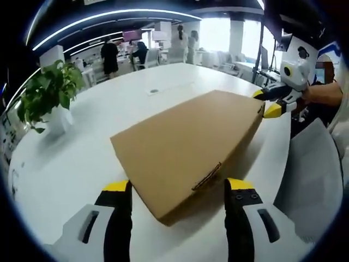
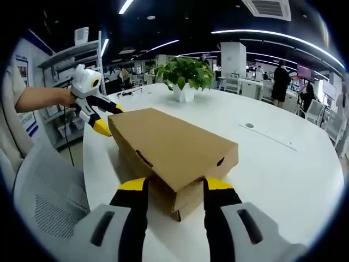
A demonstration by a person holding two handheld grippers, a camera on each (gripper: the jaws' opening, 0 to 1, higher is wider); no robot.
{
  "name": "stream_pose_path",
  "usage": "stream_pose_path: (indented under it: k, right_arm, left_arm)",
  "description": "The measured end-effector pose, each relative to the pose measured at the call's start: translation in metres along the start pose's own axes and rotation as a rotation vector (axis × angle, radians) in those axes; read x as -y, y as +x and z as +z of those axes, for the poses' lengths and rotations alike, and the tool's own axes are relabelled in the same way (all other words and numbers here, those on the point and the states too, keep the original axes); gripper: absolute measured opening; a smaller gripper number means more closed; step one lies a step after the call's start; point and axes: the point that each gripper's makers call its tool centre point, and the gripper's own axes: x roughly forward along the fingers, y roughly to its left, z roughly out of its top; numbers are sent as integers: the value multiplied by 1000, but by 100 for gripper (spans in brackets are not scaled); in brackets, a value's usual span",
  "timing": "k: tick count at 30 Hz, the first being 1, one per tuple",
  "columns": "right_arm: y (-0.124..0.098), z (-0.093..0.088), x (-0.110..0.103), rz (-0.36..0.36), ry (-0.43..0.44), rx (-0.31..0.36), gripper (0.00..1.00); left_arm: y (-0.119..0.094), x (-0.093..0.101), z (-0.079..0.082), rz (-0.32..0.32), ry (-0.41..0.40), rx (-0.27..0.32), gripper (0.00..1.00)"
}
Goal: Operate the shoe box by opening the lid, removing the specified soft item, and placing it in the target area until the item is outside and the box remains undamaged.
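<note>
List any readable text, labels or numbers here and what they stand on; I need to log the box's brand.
None can be read.
Shoe box: plain brown cardboard, with no print showing on its lid or sides.
Wall posters: there are marks on them, but too small and blurred to read.

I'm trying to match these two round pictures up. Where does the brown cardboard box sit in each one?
Left gripper view: the shoe box fills the middle, lid shut, one corner between the left gripper.
Right gripper view: it lies at centre, running up-left from the right gripper.
Shared landmark: the potted plant on the white table, upper left in the first, top centre in the second.
</note>
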Motion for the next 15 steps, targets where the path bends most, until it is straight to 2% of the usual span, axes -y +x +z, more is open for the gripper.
stream_pose_path:
  k: [15]
  right_arm:
    - [-9,33,0,-6,-22,61,44]
  left_arm:
    - [-14,0,25,-8,6,55,75]
